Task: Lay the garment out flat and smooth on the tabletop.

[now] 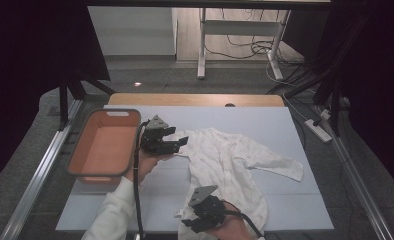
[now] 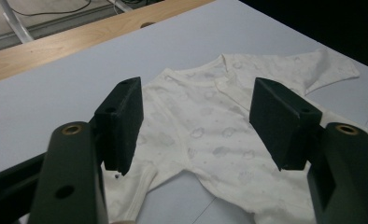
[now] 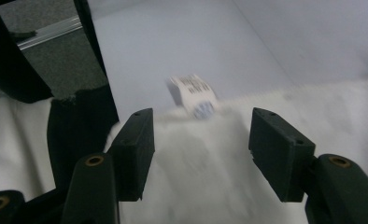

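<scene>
Cream baby romper (image 1: 225, 160) lies spread flat on my pale blue table cover (image 1: 265, 125), neckline toward my left gripper (image 1: 177, 141), one sleeve stretched out to the right. My left gripper hovers by its collar end, pads parted with nothing between them; over there the printed front (image 2: 205, 130) shows through the gap. My right gripper (image 1: 188, 218) sits at the near hem, pads apart over the cloth, a white tag (image 3: 194, 95) just beyond. An orange basket (image 1: 105, 145) stands left of the romper.
</scene>
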Tool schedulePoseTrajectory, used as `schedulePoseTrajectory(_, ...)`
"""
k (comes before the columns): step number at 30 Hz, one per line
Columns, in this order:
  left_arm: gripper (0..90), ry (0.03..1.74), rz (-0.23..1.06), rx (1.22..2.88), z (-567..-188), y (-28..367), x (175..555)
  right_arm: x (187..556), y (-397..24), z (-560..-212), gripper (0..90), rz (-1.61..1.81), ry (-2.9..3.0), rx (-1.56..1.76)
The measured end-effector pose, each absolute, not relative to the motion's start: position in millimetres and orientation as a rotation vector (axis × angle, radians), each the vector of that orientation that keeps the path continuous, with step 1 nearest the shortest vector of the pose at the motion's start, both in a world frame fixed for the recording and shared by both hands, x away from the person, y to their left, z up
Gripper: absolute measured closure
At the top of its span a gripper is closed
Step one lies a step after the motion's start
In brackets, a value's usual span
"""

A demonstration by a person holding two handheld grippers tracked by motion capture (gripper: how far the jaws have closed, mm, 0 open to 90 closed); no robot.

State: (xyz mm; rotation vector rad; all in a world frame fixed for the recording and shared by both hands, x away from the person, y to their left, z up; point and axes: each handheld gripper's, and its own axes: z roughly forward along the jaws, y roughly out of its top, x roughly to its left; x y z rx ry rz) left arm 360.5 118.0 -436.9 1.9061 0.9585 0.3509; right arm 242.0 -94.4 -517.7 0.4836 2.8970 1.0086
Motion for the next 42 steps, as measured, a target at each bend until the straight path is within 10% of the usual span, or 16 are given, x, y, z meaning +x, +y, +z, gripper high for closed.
schedulePoseTrajectory(7, 35.3, 0.97, 0.354, 1.901, -438, 121, 359, 240, -73, -523, 40.1, 0.962, 2.874, 0.423)
schedulePoseTrajectory(13, 35.3, 0.976, 0.36, 1.905, -438, 123, 357, 243, -73, -522, 77.2, 0.957, 2.851, 0.381)
schedulePoseTrajectory(17, 35.3, 0.984, 0.366, 1.9, -438, 125, 356, 242, -77, -522, 86.9, 0.959, 2.868, 0.375)
schedulePoseTrajectory(27, 35.2, 0.98, 0.363, 1.924, -442, 119, 357, 215, -84, -513, 86.4, 1.022, 2.909, 0.265)
schedulePoseTrajectory(33, 35.1, 0.997, 0.357, 1.933, -447, 117, 361, 220, -99, -500, 54.7, 1.182, 2.828, 0.378)
schedulePoseTrajectory(42, 35.3, 1.028, 0.393, 2.022, -467, 102, 371, 230, -164, -478, 47.0, 1.287, 2.69, 0.557)
